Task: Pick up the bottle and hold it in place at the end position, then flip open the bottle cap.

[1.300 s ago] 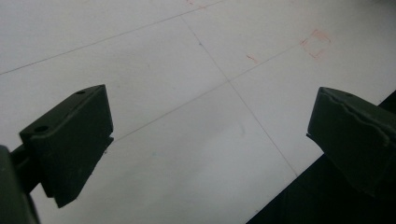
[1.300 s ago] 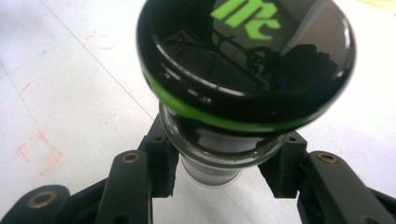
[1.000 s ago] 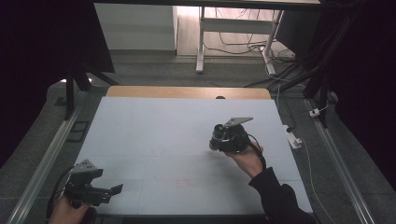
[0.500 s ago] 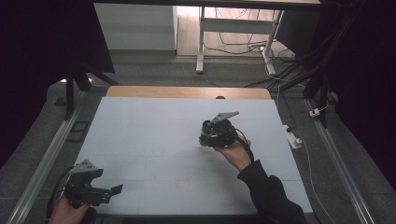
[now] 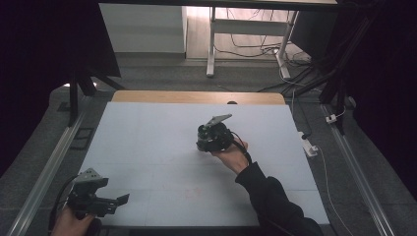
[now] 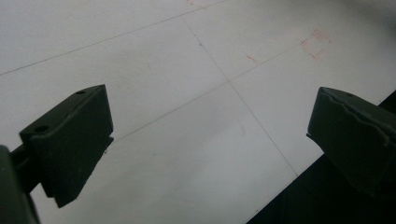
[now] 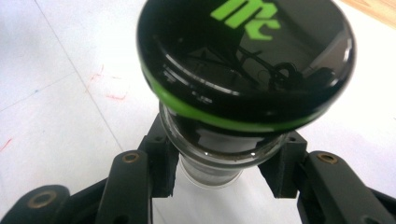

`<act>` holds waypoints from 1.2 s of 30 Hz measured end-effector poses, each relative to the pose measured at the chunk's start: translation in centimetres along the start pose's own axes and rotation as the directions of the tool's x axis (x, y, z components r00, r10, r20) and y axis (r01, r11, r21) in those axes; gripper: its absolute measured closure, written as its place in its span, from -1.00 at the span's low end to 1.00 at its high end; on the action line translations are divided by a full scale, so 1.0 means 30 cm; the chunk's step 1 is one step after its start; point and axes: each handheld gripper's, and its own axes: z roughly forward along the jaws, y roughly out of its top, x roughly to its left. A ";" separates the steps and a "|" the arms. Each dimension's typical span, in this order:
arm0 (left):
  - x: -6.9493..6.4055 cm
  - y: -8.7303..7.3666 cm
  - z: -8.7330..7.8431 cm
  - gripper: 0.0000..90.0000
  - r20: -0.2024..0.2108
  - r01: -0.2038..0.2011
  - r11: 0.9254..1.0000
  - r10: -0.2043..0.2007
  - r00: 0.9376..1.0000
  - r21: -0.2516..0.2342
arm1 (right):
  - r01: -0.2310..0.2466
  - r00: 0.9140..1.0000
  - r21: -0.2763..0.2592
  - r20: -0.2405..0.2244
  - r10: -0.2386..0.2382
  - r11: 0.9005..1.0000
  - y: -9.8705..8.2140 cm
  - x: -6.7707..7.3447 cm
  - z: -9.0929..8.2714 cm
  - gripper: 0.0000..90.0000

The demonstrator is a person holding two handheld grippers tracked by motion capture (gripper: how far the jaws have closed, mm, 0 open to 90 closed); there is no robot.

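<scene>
High view, right tool (image 5: 205,142) carried jar (image 7: 243,70) leftward

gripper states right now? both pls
Left gripper: open, jaws wide apart, nothing between them.
Right gripper: shut on the black jar with a green-ringed lid, jaws clamped on its body below the lid.

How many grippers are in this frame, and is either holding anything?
2. The right gripper is mid-table, shut on a black-lidded jar. The left gripper is at the table's near-left corner, open and holding nothing.
</scene>
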 end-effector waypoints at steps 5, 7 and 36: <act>0.000 0.000 0.000 -0.98 -0.001 0.001 1.000 -0.001 1.000 -0.001 | 0.020 1.000 0.023 -0.001 -0.020 1.000 0.014 0.008 0.061 0.16; 0.000 0.000 0.000 -0.98 -0.002 0.002 1.000 -0.002 1.000 -0.001 | 0.019 1.000 0.032 0.000 -0.019 0.999 0.012 0.011 0.073 0.16; -0.002 0.002 0.001 -1.00 -0.007 0.001 1.000 -0.001 1.000 0.002 | 0.044 0.999 0.047 0.009 -0.045 0.998 -0.021 0.008 0.101 0.16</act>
